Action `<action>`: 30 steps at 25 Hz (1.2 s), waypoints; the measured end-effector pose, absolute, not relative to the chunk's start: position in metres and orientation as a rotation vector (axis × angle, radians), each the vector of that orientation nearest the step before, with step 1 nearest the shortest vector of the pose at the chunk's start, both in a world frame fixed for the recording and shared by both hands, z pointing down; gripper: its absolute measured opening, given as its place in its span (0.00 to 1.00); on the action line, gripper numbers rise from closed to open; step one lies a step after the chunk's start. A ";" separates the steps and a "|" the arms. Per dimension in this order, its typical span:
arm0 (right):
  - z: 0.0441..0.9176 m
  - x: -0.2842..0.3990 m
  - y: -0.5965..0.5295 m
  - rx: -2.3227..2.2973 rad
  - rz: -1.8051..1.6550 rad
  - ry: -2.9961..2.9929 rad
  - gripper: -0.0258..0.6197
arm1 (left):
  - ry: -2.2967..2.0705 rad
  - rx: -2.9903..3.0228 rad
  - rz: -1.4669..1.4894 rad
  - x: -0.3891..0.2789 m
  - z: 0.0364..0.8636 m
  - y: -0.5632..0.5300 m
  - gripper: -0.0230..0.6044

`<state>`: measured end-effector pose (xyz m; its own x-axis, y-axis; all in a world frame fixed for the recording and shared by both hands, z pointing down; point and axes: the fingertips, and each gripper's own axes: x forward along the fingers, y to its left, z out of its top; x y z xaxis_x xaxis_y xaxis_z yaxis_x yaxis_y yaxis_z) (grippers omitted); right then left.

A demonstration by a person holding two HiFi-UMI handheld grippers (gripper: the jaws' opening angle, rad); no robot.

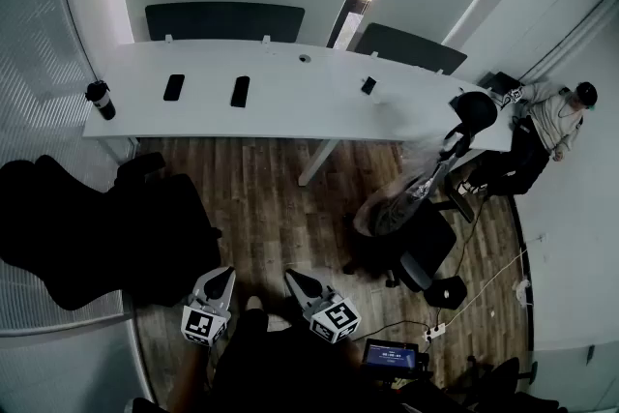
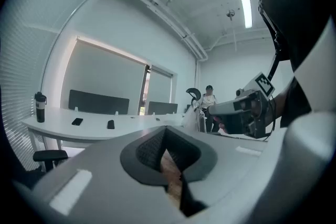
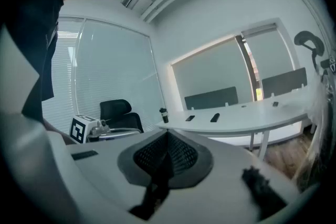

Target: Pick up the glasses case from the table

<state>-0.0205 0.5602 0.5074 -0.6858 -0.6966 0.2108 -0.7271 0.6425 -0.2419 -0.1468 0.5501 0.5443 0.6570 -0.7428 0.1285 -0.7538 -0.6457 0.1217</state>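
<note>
Left claw (image 1: pixel 222 278) and right claw (image 1: pixel 296 281) both pressed together, empty, well apart from white table (image 1: pixel 290 106)

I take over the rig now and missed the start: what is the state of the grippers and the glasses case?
Left gripper: shut, empty, well short of the table.
Right gripper: shut, empty, beside it.
Case: likely the left item or the middle item, both dark and flat on the table; too small to tell which.
Done: nothing.
Left: walk up, identify the case, open a gripper, grasp, lift.
</note>
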 end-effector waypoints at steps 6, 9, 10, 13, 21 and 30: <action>0.506 -0.013 0.545 1.205 0.481 -2.748 0.05 | -1.246 2.717 0.142 -0.137 0.552 0.532 0.05; 0.513 -0.003 0.535 1.198 0.498 -2.763 0.05 | -1.260 2.701 0.150 -0.124 0.555 0.525 0.05; 0.514 0.001 0.532 1.198 0.508 -2.769 0.05 | -1.269 2.698 0.144 -0.120 0.554 0.524 0.05; 0.518 0.007 0.521 1.181 0.513 -2.785 0.05 | -1.291 2.696 0.140 -0.110 0.552 0.520 0.05; 0.518 0.036 0.478 1.180 0.551 -2.810 0.05 | -1.354 2.662 0.287 -0.084 0.559 0.484 0.05; 0.533 0.098 0.425 1.221 0.617 -2.793 0.05 | -1.349 2.700 0.350 -0.025 0.554 0.428 0.05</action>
<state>0.0982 0.4248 0.5332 -0.6912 -0.6989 0.1835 -0.7112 0.6130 -0.3441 -0.0250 0.4281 0.5539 0.5805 -0.7749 0.2500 -0.7988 -0.6016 -0.0099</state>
